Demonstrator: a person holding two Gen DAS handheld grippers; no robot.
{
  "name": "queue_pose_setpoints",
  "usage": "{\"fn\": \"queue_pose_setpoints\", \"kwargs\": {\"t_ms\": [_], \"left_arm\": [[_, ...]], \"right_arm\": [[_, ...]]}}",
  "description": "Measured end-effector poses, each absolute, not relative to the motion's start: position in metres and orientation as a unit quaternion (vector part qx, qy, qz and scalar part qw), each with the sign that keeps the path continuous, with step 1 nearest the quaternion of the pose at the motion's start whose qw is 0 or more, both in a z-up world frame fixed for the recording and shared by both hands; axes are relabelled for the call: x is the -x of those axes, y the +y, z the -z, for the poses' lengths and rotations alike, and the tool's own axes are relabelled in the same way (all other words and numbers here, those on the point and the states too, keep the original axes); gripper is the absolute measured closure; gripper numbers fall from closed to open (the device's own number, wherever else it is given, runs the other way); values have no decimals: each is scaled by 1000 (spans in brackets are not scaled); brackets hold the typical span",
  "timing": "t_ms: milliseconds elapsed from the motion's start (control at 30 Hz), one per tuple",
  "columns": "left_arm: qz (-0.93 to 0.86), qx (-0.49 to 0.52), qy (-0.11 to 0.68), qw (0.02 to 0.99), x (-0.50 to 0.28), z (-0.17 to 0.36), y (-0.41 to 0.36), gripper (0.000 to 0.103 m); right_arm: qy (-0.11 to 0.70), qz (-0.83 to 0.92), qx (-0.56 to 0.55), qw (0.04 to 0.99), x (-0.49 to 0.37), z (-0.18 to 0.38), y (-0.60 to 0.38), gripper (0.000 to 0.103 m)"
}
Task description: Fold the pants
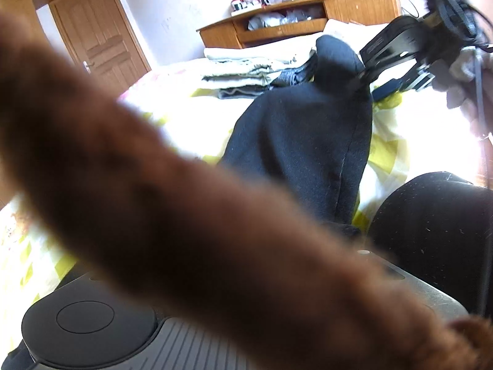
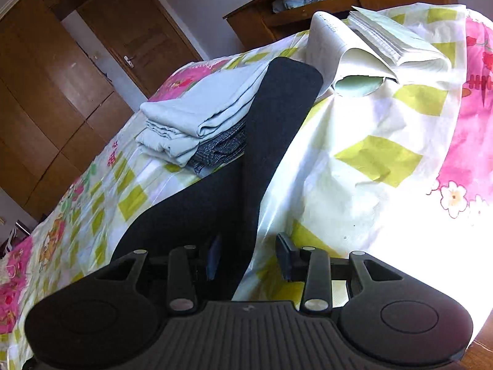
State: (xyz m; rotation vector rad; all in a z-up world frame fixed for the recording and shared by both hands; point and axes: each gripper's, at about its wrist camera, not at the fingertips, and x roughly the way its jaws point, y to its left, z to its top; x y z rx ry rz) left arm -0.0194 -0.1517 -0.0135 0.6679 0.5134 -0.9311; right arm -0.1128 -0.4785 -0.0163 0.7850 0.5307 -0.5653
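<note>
Dark pants (image 2: 271, 117) were laid lengthwise ahead of right gripper (image 2: 249, 259), fingers apart astride hem; left gripper's state was obscured.

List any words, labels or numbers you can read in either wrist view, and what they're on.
None can be read.
Open notebook on the bedsheet: ruled pages, any writing too small to read.
Items on the wooden desk: too blurred to read.
Dark pants and folded clothes stack: no label visible.
</note>
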Motion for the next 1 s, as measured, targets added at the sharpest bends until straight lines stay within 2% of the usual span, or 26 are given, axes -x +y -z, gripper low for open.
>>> {"fn": "queue_pose_setpoints", "kwargs": {"t_ms": [133,200,267,300,333,367,433,533,600,667,733,867,933,1000], "left_arm": [[438,-309,249,806,16,18,-158,58],[438,-314,246,806,18,18,-162,58],[437,-311,249,806,16,18,-165,57],[436,-309,250,808,15,18,-167,57],[433,-308,252,809,13,19,-169,56],[431,-308,253,810,12,19,-170,55],[429,-304,244,815,12,15,-172,55],[432,-287,219,826,15,8,-173,56],[436,-296,227,819,14,17,-182,51],[432,-316,238,810,12,32,-190,51],[433,-315,236,811,12,32,-189,51],[429,-302,241,817,10,27,-182,48],[428,-301,259,812,3,34,-185,47],[429,-279,265,817,-2,30,-184,44]], "right_arm": [[254,253,-372,856,98,19,-489,50],[249,238,-373,861,85,18,-493,44],[251,248,-383,854,67,25,-501,43],[249,251,-399,846,59,31,-507,55],[247,251,-419,837,57,34,-513,80],[241,243,-446,827,56,33,-519,82],[174,222,-481,830,71,11,-525,82],[67,221,-445,865,103,-27,-510,82],[90,225,-426,872,98,-21,-499,82],[149,230,-407,871,83,-2,-495,82],[168,225,-421,862,77,13,-499,79],[154,249,-452,843,78,15,-519,75],[132,248,-476,833,79,1,-527,80],[100,233,-440,861,79,-29,-514,80]]}}
